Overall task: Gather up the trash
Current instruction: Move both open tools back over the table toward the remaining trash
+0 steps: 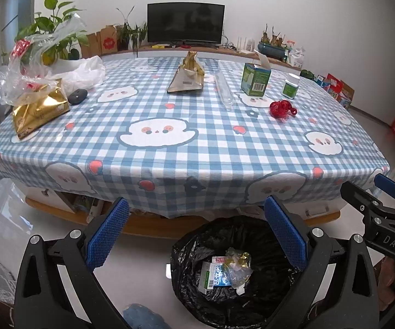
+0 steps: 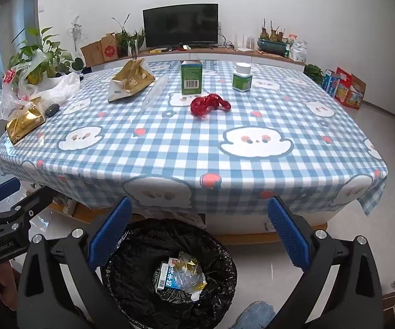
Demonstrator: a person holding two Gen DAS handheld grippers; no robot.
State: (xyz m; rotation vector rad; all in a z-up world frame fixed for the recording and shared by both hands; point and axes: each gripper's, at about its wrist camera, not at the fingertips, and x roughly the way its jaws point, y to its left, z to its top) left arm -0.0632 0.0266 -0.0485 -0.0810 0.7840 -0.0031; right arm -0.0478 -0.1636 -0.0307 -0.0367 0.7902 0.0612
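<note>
The red wrapper (image 2: 209, 105) lies crumpled on the table (image 2: 186, 148), the loose item nearest the grippers on the right-hand side. From the right gripper (image 2: 197, 230) it sits at 12 o'clock, well apart, across the near table edge. From the left gripper (image 1: 197, 230) it sits at about 1 o'clock (image 1: 282, 109), farther off-line. Its long axis runs roughly left to right across the right wrist view, with a tail trailing to the right.

Beyond it stand the green box (image 2: 191, 77) at 12 o'clock and the white-capped bottle (image 2: 242, 77) at 1 o'clock. A clear tube (image 2: 156, 91) lies at 11 o'clock, with its long axis running away from the viewer. A gold bag (image 2: 130, 79) lies past it. A second gold bag (image 2: 24, 123) and a heap of plastic bags (image 2: 46, 87) occupy the far left corner at 10 o'clock.

Both grippers are spread wide with nothing between the pads. Both hover above the bin (image 2: 131, 246), which stands on the floor against the near table edge and already holds a carton (image 2: 165, 274) and crumpled film.

Judgement: the right gripper is the nearer and better aligned for the wrapper. A jaw line set across the short axis of the wrapper suits the pick. The left gripper suits the left-side bags.
</note>
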